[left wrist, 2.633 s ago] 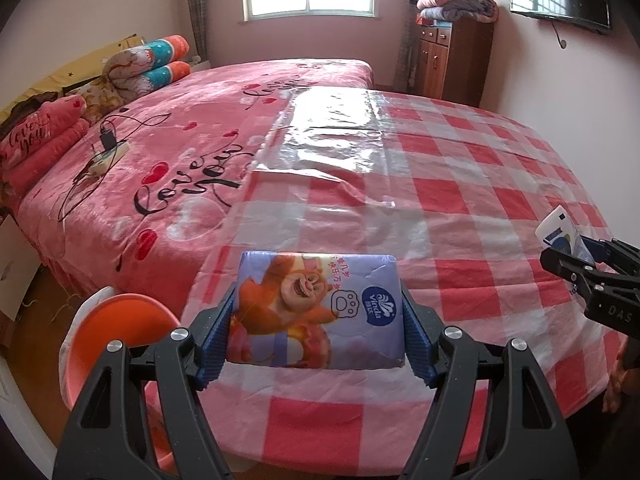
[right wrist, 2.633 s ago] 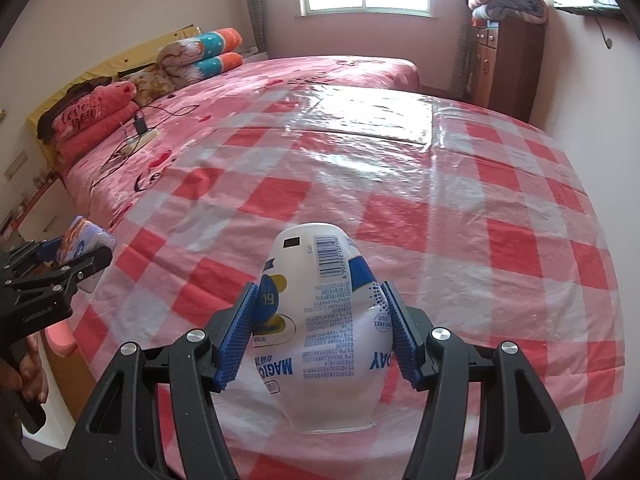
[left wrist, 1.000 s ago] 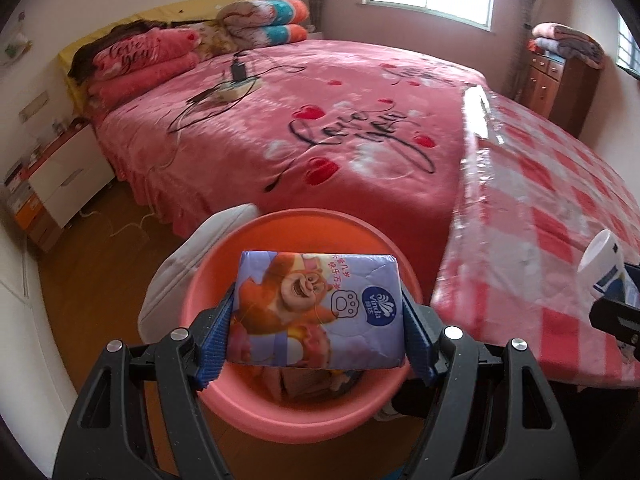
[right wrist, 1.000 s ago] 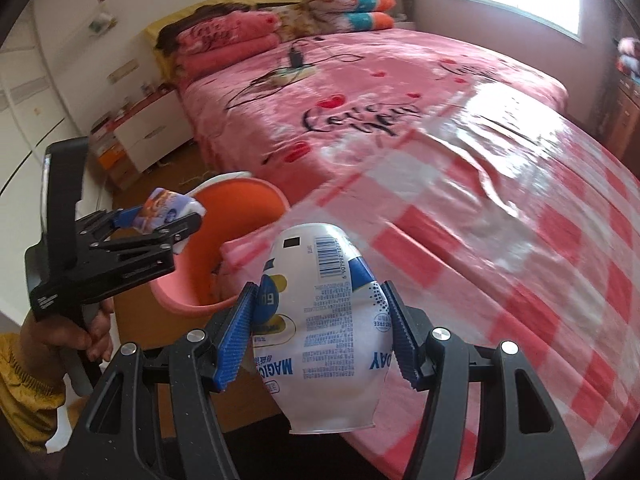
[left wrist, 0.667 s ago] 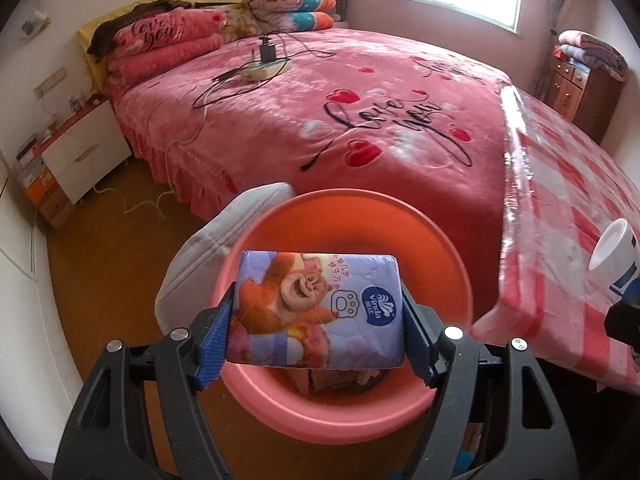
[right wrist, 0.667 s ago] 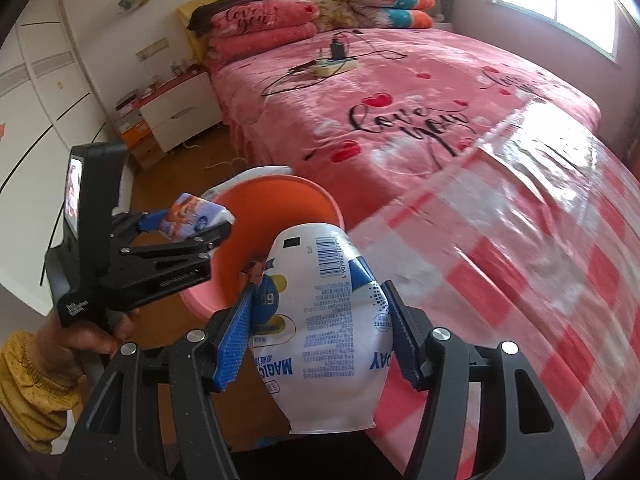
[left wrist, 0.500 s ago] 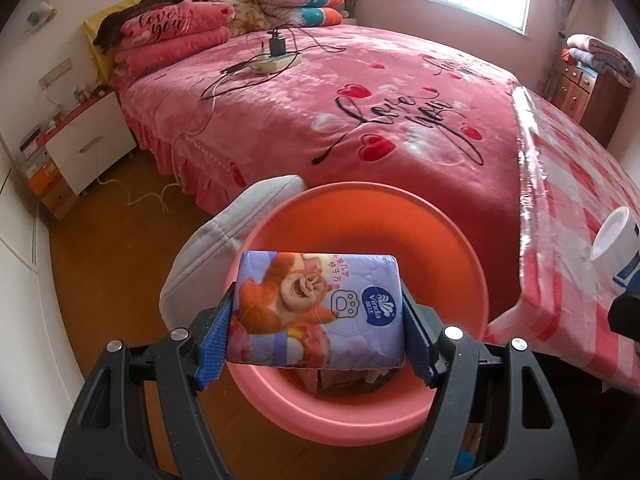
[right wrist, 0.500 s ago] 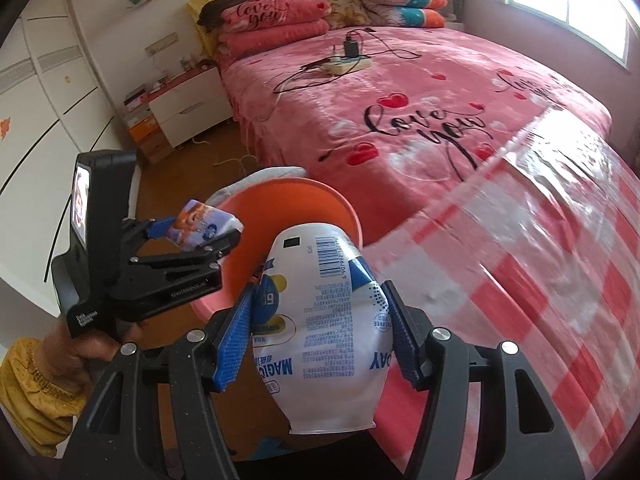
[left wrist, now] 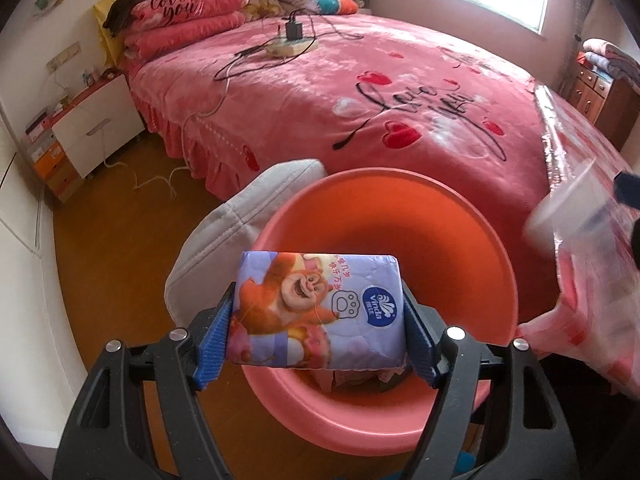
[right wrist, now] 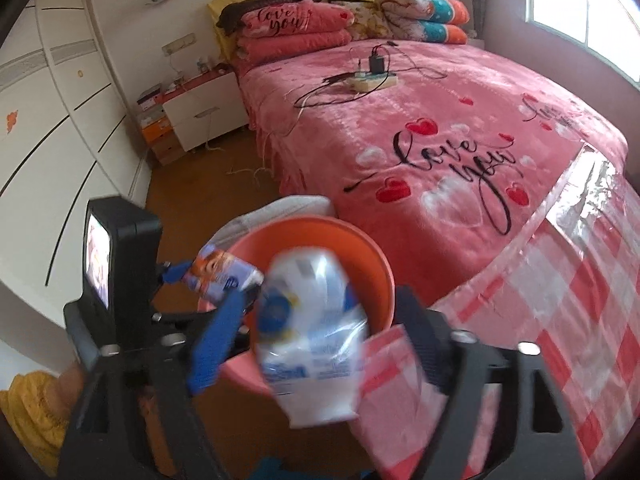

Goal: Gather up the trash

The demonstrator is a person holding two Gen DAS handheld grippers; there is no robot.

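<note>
My left gripper [left wrist: 316, 312] is shut on a purple tissue pack [left wrist: 316, 312] with a cartoon bear, held just above the near rim of an orange bin [left wrist: 400, 216]. In the right wrist view my right gripper [right wrist: 320, 336] has its jaws spread wide, and a white plastic cup [right wrist: 312, 332] with blue print sits blurred and loose between them, over the orange bin [right wrist: 320, 236]. The cup also shows blurred at the right edge of the left wrist view [left wrist: 576, 216]. The left gripper and tissue pack [right wrist: 224, 276] show at left.
A white cloth bag [left wrist: 236, 236] leans on the bin's far left side. A pink bed [left wrist: 360, 92] with a power strip [left wrist: 292, 46] lies beyond. A checked plastic-covered table [right wrist: 560, 320] is at right. A white nightstand [right wrist: 200, 120] stands by the wall on wooden floor.
My right gripper has opened and the cup is coming free, blurred, over the bin. My left gripper still holds the tissue pack above the bin.
</note>
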